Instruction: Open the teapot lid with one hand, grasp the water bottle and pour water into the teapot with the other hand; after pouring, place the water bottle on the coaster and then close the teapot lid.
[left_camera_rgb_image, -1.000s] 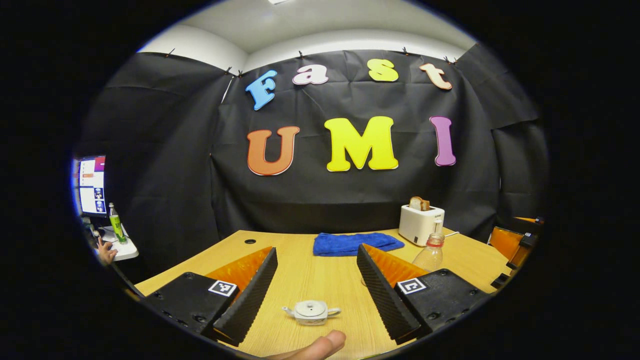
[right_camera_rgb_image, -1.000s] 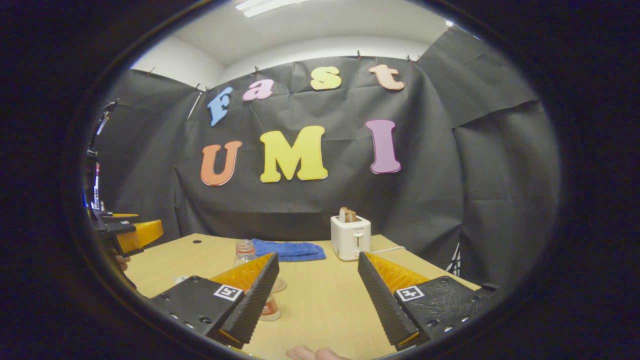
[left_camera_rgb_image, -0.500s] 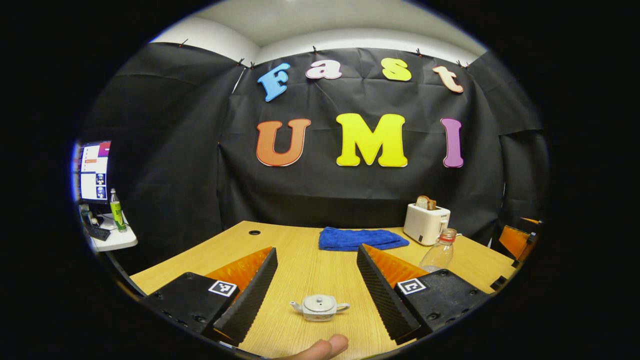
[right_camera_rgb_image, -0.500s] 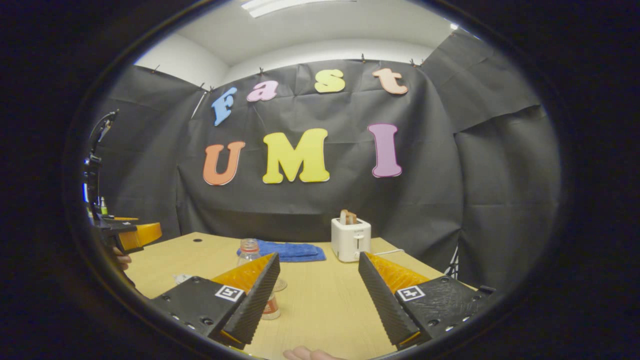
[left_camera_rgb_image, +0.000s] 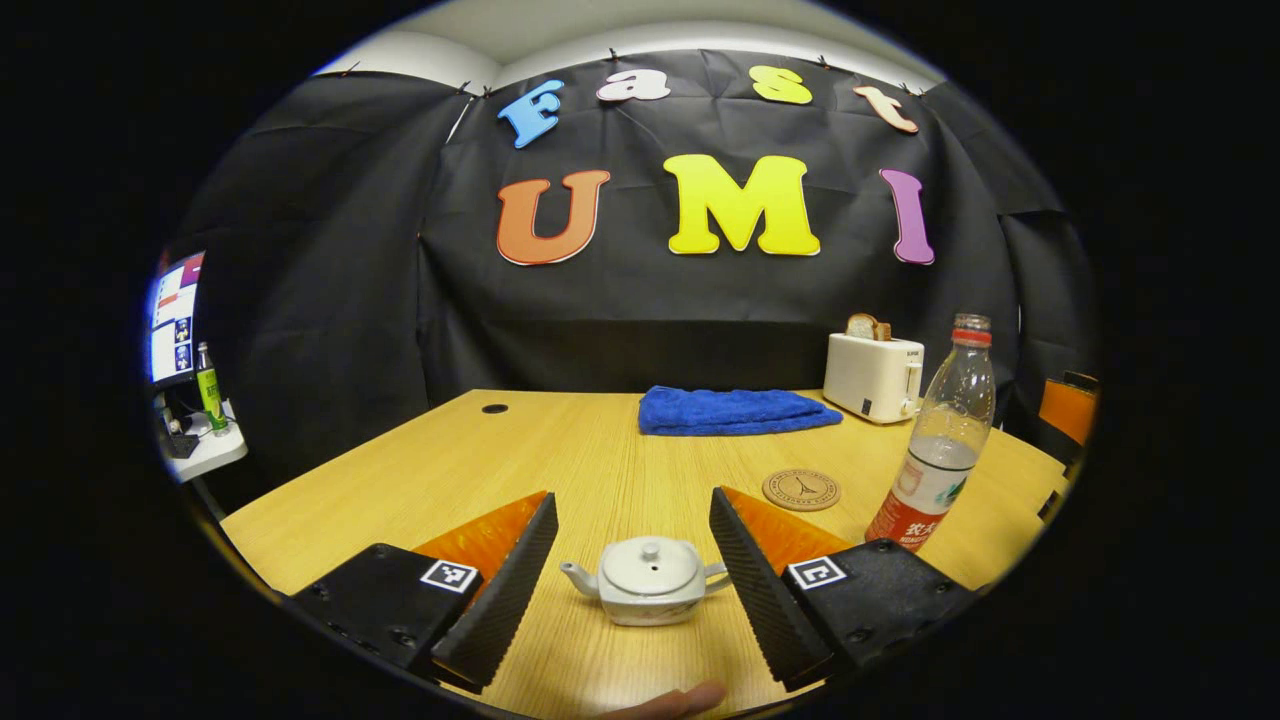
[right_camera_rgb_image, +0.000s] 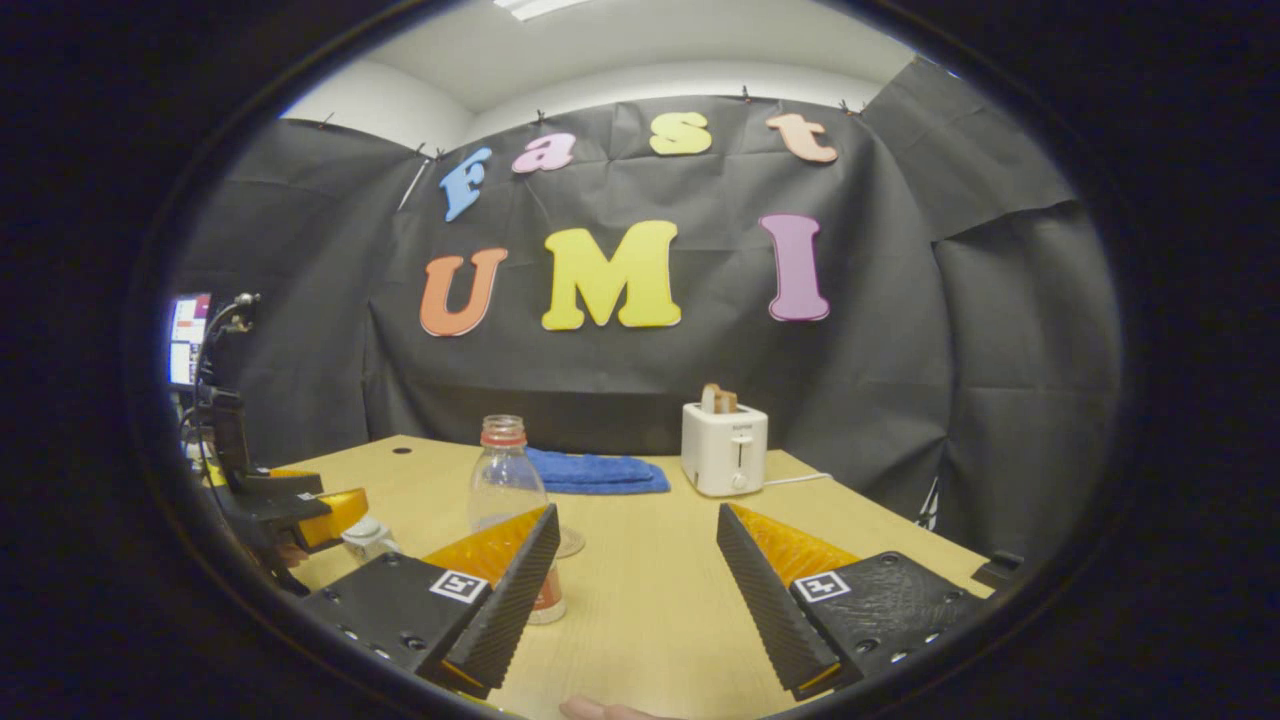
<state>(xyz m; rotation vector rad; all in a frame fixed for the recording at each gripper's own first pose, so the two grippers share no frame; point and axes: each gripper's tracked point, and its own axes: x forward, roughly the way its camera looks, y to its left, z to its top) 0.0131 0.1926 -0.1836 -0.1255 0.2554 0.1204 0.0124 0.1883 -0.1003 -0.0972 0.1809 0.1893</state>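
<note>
Teapot (left_camera_rgb_image: 648, 580) (lid on) sits on the tabletop (left_camera_rgb_image: 560, 450) between the spread fingers of the left claw (left_camera_rgb_image: 632, 575); right claw (right_camera_rgb_image: 636, 585) likewise spread, holding nothing.

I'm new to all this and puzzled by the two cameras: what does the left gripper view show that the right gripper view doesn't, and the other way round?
Left gripper view's own: the whole teapot, lid on, between that gripper's open fingers; the coaster and its printed face; a green bottle on a side shelf. Right gripper view's own: the left gripper seen from outside, close by the teapot, and the toaster's cable. Shared: water bottle, blue towel, toaster with bread, wooden table.
</note>
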